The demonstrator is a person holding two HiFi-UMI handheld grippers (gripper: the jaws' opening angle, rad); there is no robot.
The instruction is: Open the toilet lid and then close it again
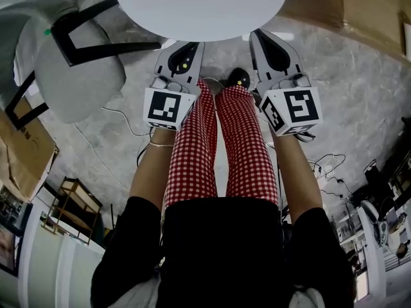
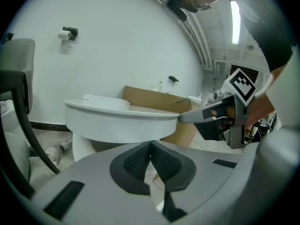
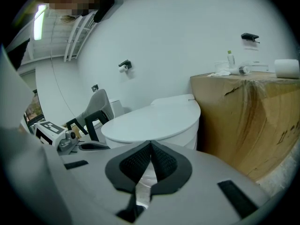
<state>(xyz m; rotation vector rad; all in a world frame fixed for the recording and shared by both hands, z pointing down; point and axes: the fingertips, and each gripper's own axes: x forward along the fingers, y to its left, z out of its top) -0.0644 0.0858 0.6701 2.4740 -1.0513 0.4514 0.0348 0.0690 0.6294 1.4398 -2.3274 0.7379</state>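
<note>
Arms (image 1: pixel 151 172) outstretched; left gripper (image 1: pixel 190 45), right gripper (image 1: pixel 259 33) (jaws together, empty) pointing at closed toilet lid (image 1: pixel 199 5).

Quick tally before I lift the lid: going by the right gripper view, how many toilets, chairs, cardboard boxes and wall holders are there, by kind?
toilet: 1
chair: 1
cardboard box: 1
wall holders: 2
Total: 5
</note>
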